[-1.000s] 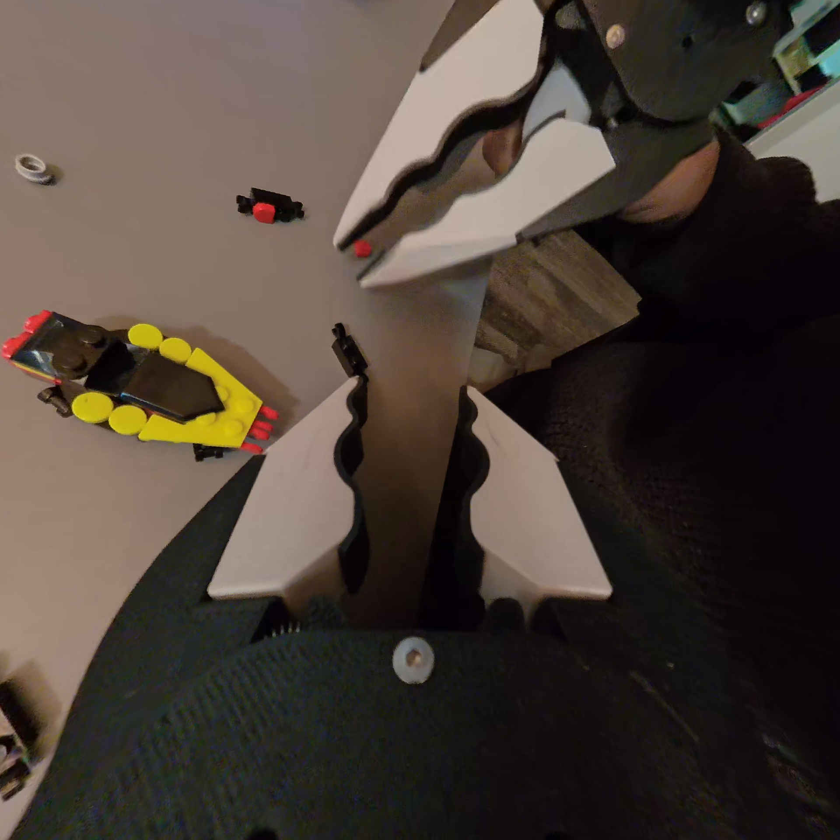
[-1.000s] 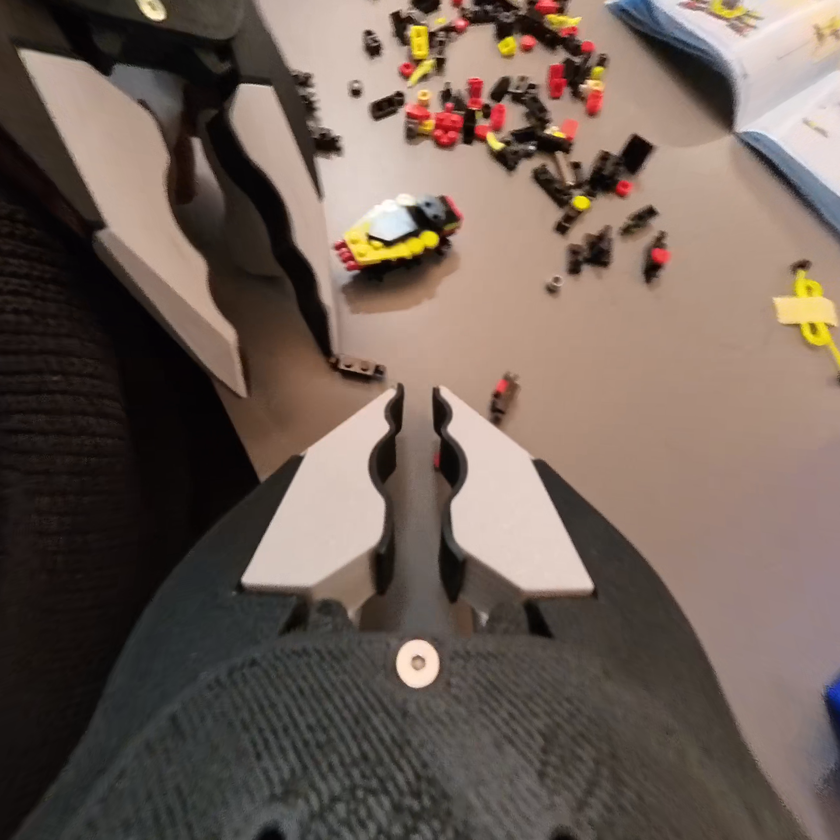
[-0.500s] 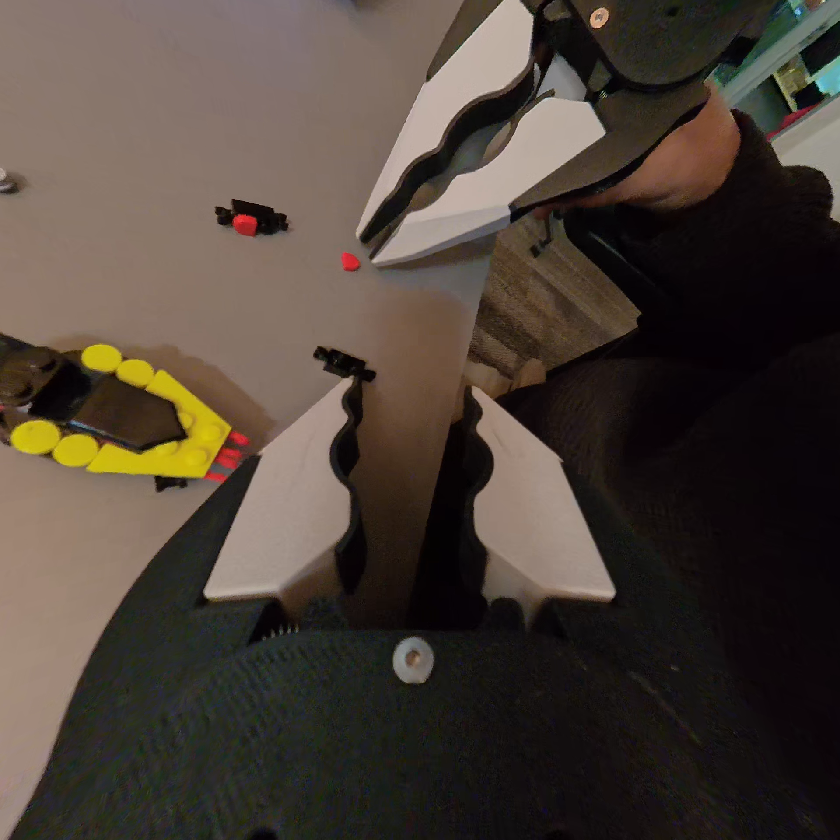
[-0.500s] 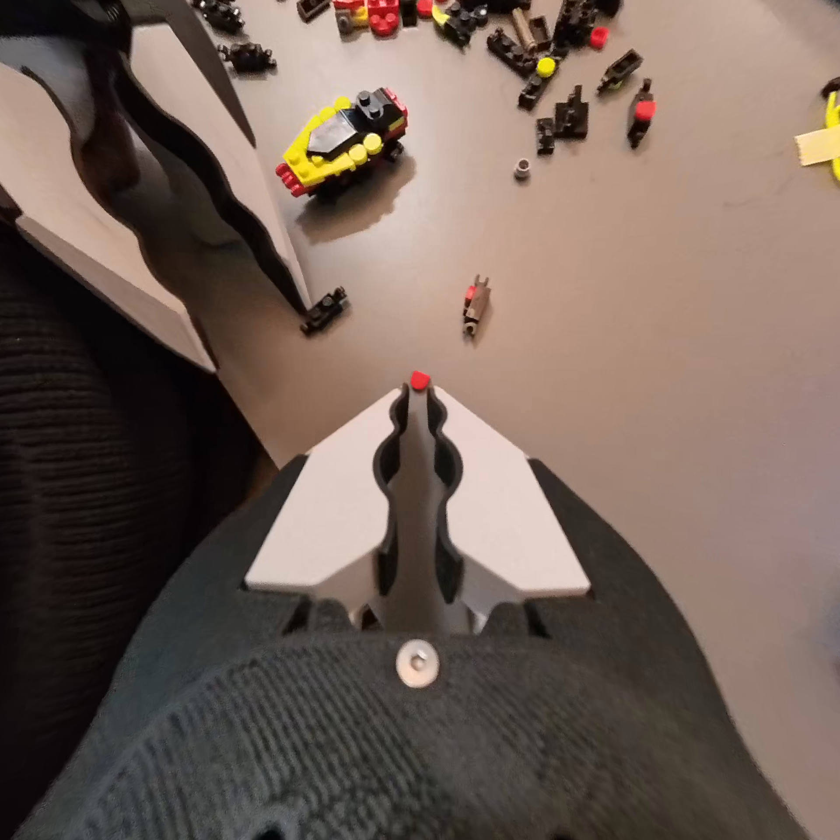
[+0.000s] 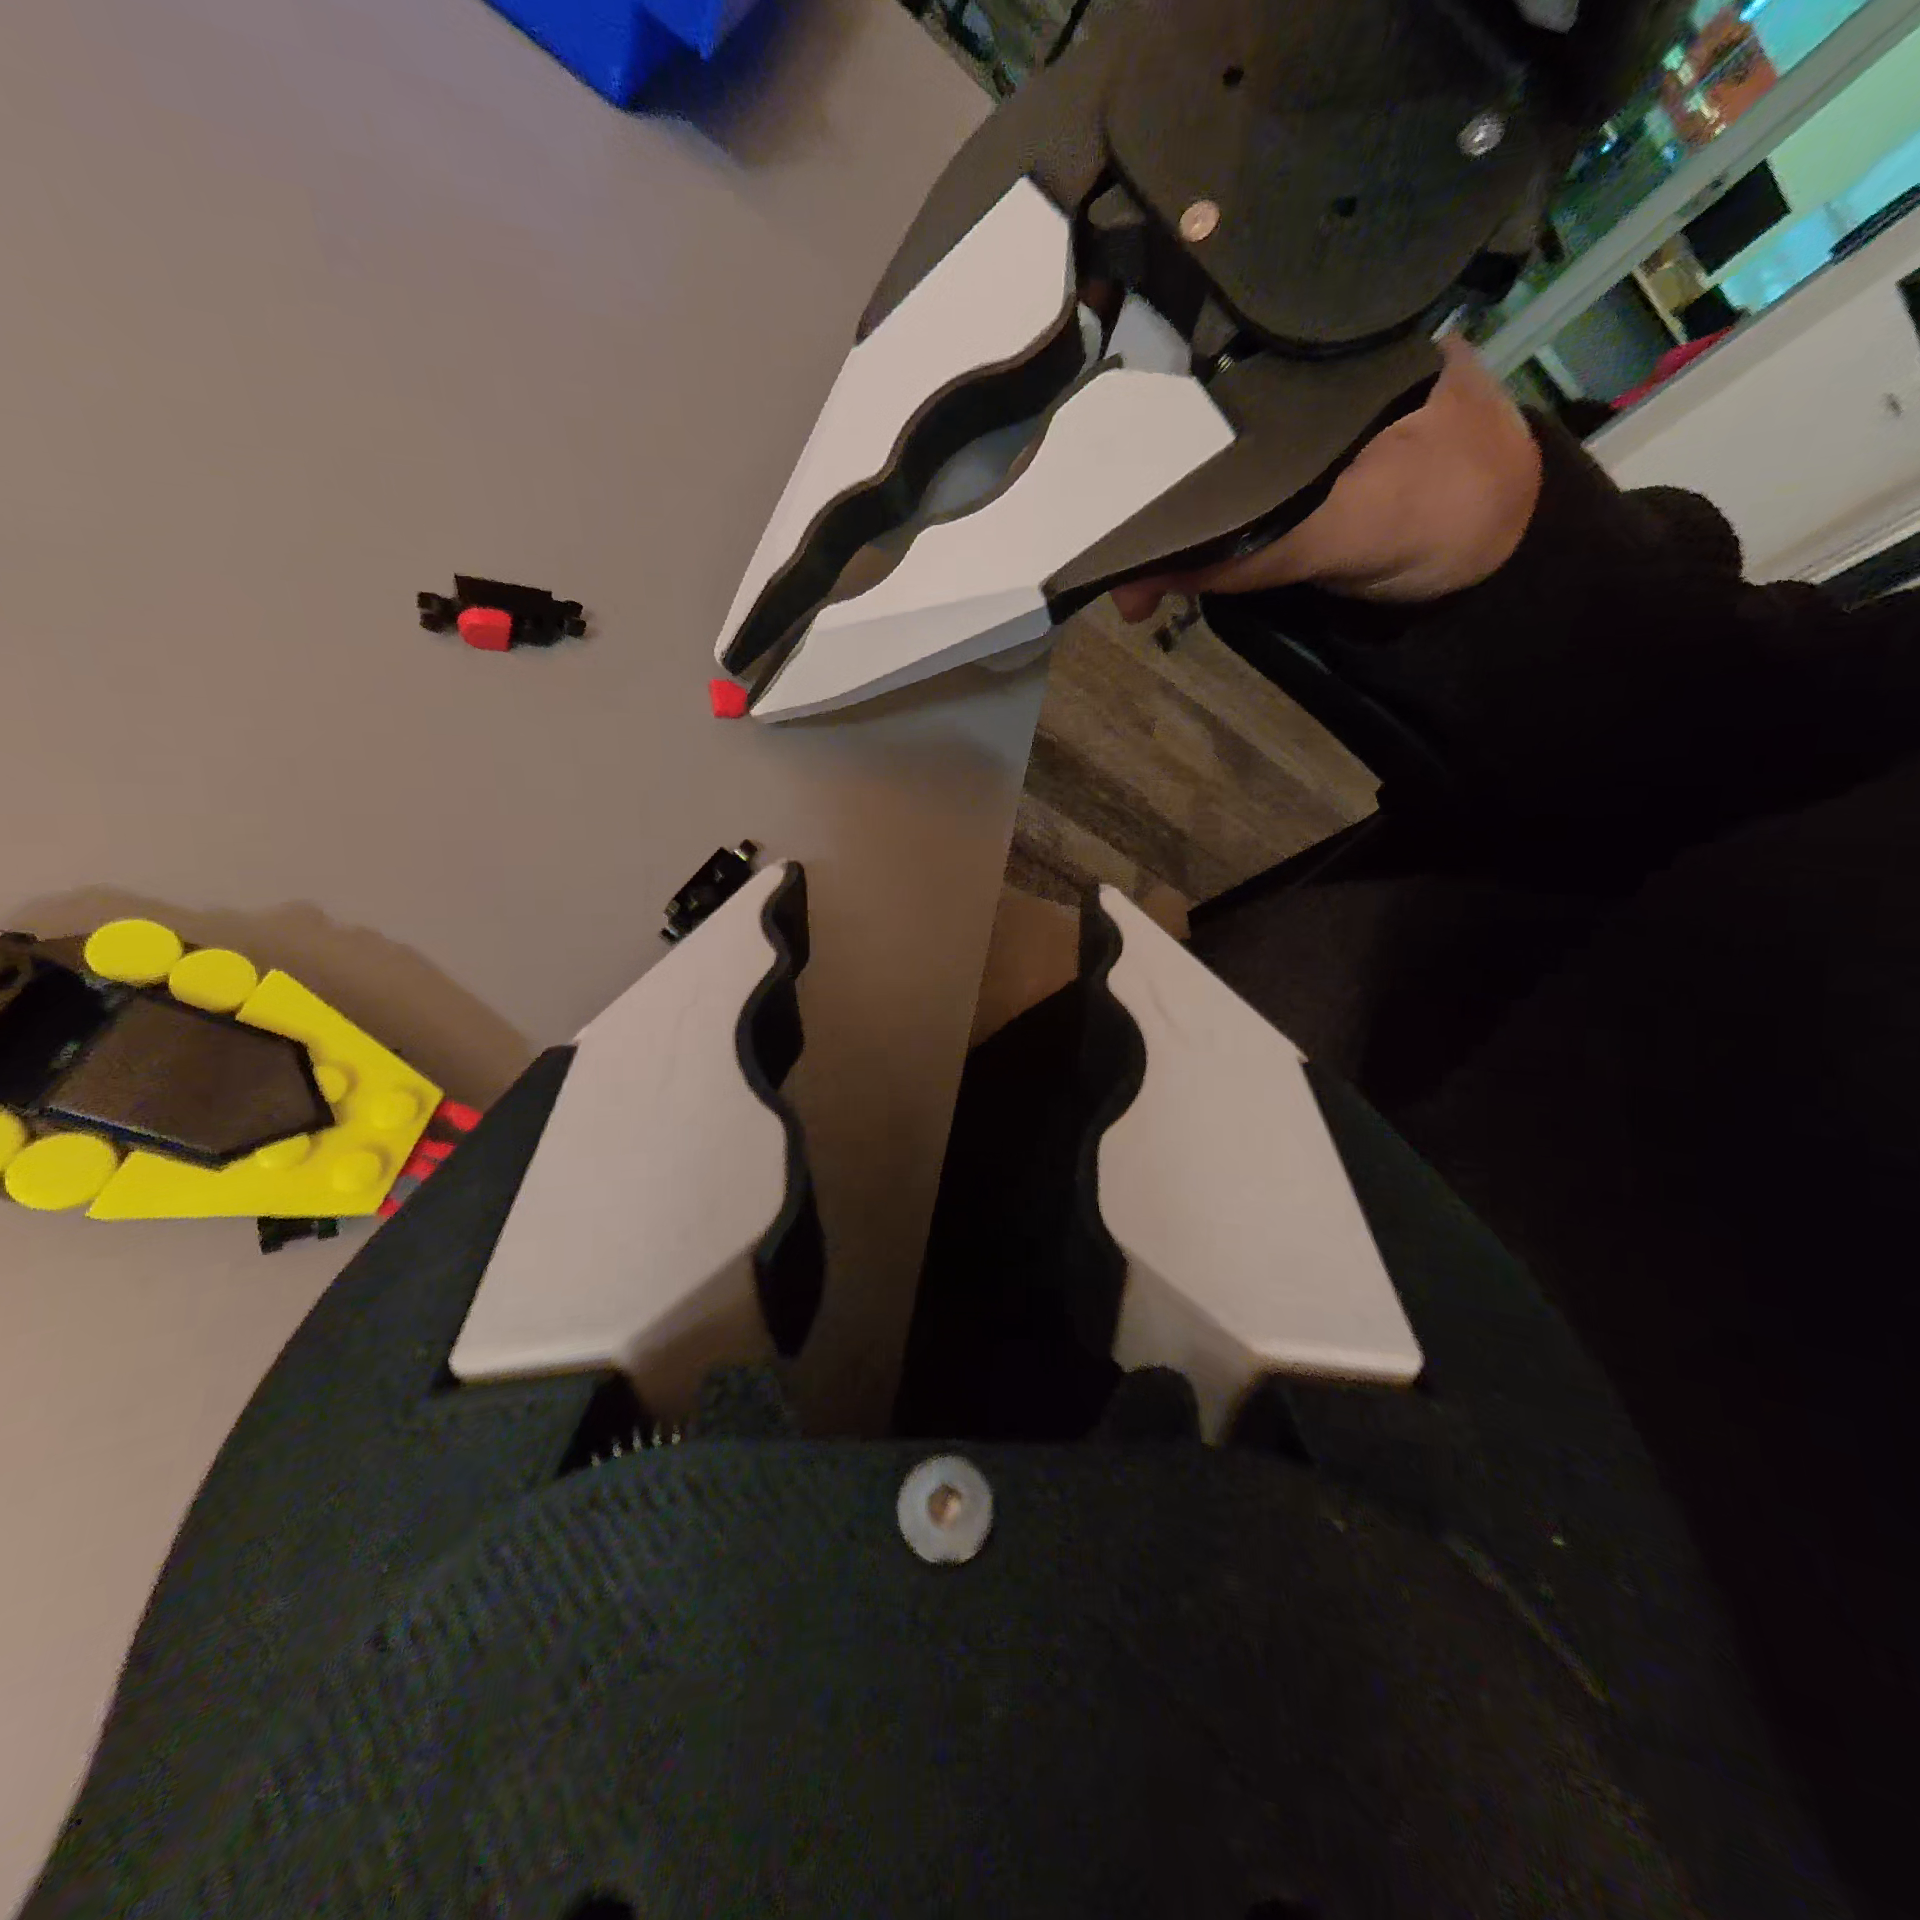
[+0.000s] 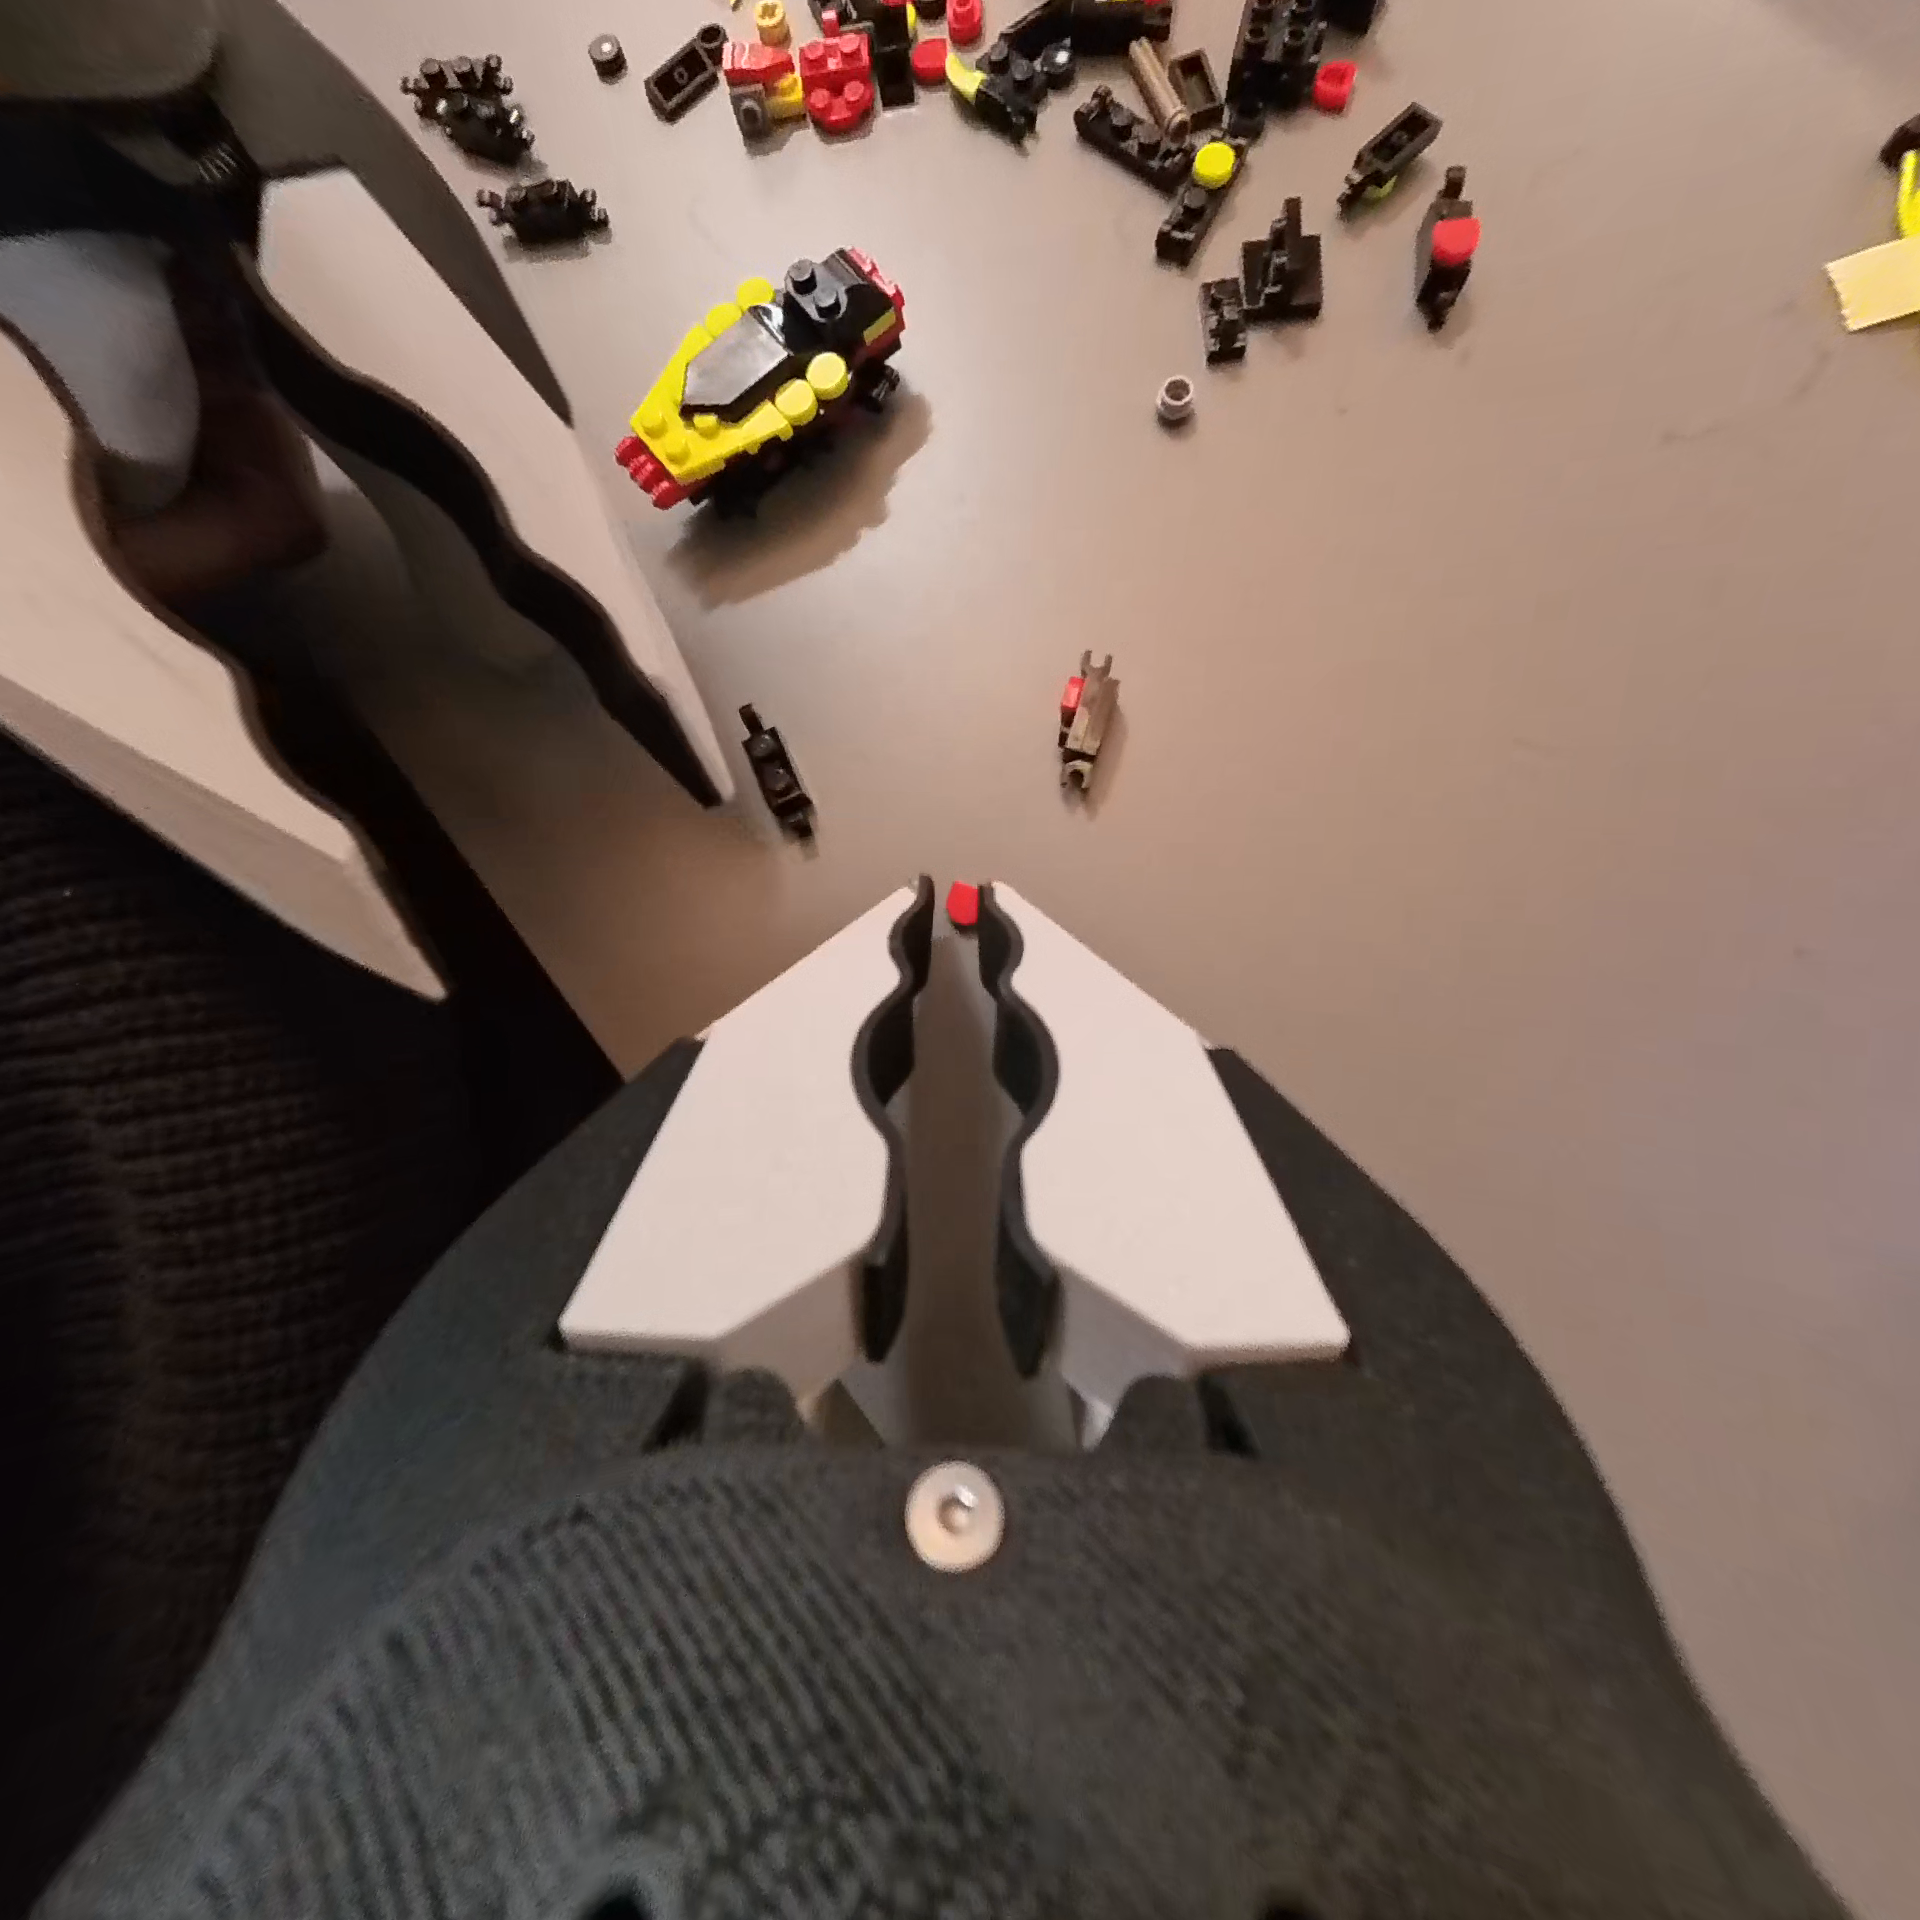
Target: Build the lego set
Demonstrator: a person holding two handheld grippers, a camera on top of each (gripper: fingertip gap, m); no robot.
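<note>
My right gripper (image 6: pixel 954 894) hangs low over the grey table (image 6: pixel 1455 831) with its jaws narrow. A tiny red piece (image 6: pixel 964 904) stands between its fingertips. It touches the right pad, and a slit of table shows between it and the left pad. In the left wrist view the red piece (image 5: pixel 727 698) sits at the very tip of the right gripper (image 5: pixel 740 686). My left gripper (image 5: pixel 940 894) is open and empty over the table edge. A small black piece (image 5: pixel 707 883) lies just outside its left fingertip and also shows in the right wrist view (image 6: pixel 777 769).
A yellow, black and red brick vehicle (image 6: pixel 758 384) stands farther in. A black piece with a red cap (image 6: pixel 1086 722) lies ahead of my right gripper. Several loose bricks (image 6: pixel 997 73) lie in a pile at the far side. A blue object (image 5: pixel 644 42) sits at the far edge. My right gripper is the nearer one to the blue object (image 5: pixel 644 42): about 20 cm, against 25 cm.
A second ago the red piece sat in my right fingertips. Half a second ago it lay loose on the table ahead of them. Now it is between the tips again. My left jaws opened wider.
</note>
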